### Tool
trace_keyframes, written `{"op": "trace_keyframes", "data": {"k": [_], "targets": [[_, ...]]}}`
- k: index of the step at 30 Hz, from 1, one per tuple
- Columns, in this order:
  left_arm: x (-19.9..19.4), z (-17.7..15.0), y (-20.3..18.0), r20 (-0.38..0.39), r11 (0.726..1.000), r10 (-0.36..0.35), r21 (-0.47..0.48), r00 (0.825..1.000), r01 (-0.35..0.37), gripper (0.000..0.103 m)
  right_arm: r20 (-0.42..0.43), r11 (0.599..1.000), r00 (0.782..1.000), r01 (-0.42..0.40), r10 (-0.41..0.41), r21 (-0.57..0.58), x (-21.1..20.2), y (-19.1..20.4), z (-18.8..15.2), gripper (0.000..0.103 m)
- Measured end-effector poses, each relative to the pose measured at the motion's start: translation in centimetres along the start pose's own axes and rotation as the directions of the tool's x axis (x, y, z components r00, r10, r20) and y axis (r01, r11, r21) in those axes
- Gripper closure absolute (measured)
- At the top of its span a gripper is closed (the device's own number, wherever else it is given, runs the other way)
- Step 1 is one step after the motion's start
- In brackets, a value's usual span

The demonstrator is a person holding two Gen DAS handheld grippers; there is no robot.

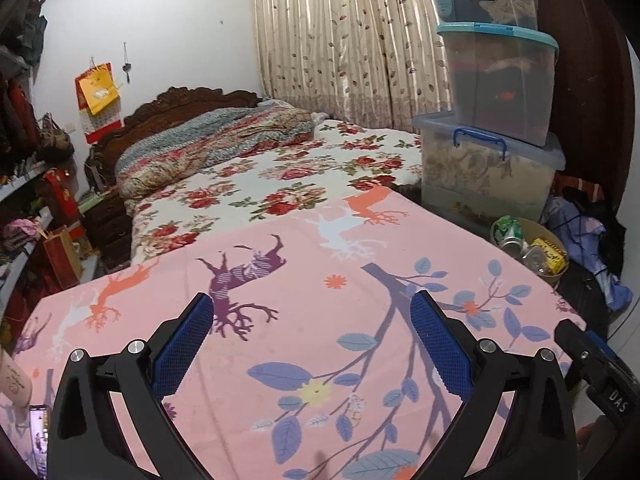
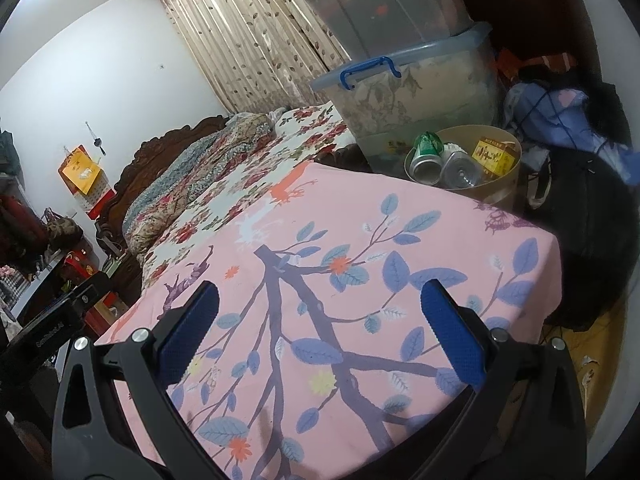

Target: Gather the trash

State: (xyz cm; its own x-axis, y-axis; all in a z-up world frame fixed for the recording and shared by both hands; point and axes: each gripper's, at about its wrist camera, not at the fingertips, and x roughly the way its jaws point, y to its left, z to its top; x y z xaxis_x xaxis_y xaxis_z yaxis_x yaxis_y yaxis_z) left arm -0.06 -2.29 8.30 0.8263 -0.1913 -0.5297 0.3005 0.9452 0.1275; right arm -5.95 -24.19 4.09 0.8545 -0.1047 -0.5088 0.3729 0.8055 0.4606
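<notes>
- Left gripper: jaws spread wide and released, nothing between the blue textured pads; it hangs over the near part of the pink cloth-covered table.
- Right gripper: jaws likewise spread apart and empty, blue pads over the near right part of the same table; its black body shows at the lower right of the left wrist view.
- Table cover: pink fabric printed with deer, branches and blue leaves; its surface between the two tools bears no loose items.
- Trash bin: a round tan container standing just beyond the table's far right corner, beside the lowest storage box.
- Trash inside the bin: a crushed green can, a clear plastic bottle and a yellow carton, lying together; the same can and carton appear in the left wrist view within the bin.
- Storage boxes: translucent, stacked, with blue lids and a blue handle, at the bed's foot.
- Bed: floral cover, beyond the table's far edge, with a carved dark headboard.
- Curtain: beige, leaf-patterned, behind the bed.
- Phone: lit screen at the table's near left corner.
</notes>
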Motion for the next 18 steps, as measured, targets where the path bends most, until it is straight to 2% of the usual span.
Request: {"op": "trace_keyframes", "data": {"k": [12,18], "targets": [[-0.26,0.00,-0.06,-0.003,0.999,0.037,0.009,0.999,-0.037,0.008,0.003,1.000,1.000,-0.009,0.009,0.001,-0.21,0.00,-0.09,0.003],[-0.88,0.10,-0.27,0.009,1.000,0.028,0.005,1.000,-0.028,0.008,0.004,1.000,1.000,-0.017,0.017,0.005,-0.34,-0.18,-0.22,0.003]]}}
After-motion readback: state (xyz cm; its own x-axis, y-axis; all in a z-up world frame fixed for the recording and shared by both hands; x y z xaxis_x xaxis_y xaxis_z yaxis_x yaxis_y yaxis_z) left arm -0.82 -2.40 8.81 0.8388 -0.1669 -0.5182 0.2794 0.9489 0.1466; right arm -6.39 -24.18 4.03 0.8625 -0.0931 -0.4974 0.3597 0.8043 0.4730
